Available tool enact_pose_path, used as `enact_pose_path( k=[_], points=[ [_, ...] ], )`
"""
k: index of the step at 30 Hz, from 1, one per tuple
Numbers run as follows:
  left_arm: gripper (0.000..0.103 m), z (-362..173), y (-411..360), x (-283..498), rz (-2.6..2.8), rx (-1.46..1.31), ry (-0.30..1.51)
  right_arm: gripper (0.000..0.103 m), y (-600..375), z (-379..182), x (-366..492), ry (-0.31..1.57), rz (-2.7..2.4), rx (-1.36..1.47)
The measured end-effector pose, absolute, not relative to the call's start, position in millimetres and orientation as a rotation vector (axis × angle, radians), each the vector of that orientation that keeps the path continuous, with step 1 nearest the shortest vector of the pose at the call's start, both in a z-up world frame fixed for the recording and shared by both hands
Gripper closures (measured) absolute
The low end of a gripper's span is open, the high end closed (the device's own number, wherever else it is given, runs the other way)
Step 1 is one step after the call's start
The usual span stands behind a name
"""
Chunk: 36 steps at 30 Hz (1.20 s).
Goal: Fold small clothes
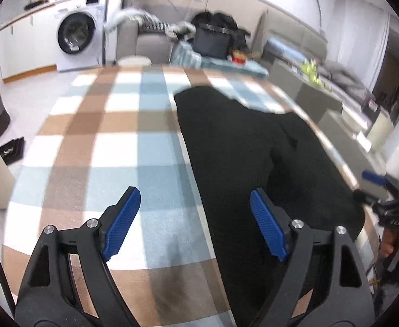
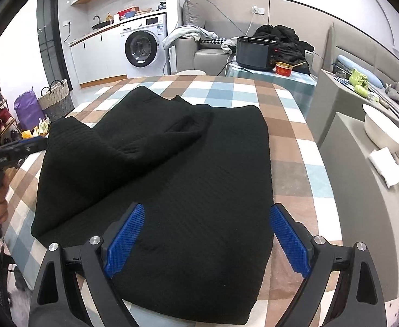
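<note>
Two grippers stand over one black knit garment point(image 2: 172, 179) lying on a table covered by a checked cloth point(image 1: 96, 141) of brown, pale blue and white squares. The garment occupies the table's right-hand part in the left wrist view; its straight left edge runs away from the camera, and broad bare cloth lies open beside it out to the table's far and left edges. In the right wrist view one side of the garment is folded inward over the body, making a raised ridge, while its right edge runs straight, near the table's right border. The fabric is a thick, matte rib-like knit; its near hem is blunt and square. Left gripper point(image 1: 196, 223): jaws spread wide, blue ribbed pads empty, one above bare cloth, the other above the garment's edge. Right gripper point(image 2: 207, 237): jaws likewise apart, textured blue pads astride the garment's near right portion, gripping nothing. A grey cabinet point(image 2: 362, 190) adjoins the table's right side.
</note>
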<state>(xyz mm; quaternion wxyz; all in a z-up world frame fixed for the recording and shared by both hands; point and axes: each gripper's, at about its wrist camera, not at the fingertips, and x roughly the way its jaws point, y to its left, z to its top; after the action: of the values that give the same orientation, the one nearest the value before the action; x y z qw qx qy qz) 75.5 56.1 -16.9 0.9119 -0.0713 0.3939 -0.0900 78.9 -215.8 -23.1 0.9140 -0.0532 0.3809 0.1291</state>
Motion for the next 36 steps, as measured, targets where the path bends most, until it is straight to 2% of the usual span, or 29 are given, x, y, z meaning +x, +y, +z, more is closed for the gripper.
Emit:
enact_pose_path(
  k=[2,10,18,21,23,24,27,29,31,36],
  points=[
    [0.028,-21,37,76,-0.248,-0.102,0.823,0.009,-218,-22,79,0.784,0.257,-0.102],
    [0.027,-25,-60,30,-0.624,0.176,0.784,0.009,-234,-18,73,0.783,0.214,-0.086],
    [0.025,-33,-15,47,-0.457,0.079,0.814,0.01,-235,-22,69,0.818,0.318,0.002],
    [0.025,-42,4,61,-0.381,0.023,0.865,0.029,-215,-32,71,0.859,0.451,0.046],
    [0.025,-48,15,65,-0.358,-0.012,0.879,0.039,-202,-38,76,0.885,0.52,0.075],
    [0.025,-50,18,66,-0.355,-0.02,0.883,0.047,-196,-41,79,0.899,0.558,0.09],
    [0.025,-57,29,69,-0.339,-0.041,0.893,0.056,-185,-50,90,0.939,0.624,0.16],
    [0.025,-59,32,70,-0.334,-0.047,0.9,0.067,-178,-62,101,0.998,0.678,0.208],
    [0.025,-59,37,71,-0.334,-0.051,0.902,0.093,-174,-69,108,1.035,0.685,0.235],
    [0.023,-52,40,72,-0.331,-0.066,0.878,0.094,-175,-30,86,0.907,0.708,0.185]
  ],
)
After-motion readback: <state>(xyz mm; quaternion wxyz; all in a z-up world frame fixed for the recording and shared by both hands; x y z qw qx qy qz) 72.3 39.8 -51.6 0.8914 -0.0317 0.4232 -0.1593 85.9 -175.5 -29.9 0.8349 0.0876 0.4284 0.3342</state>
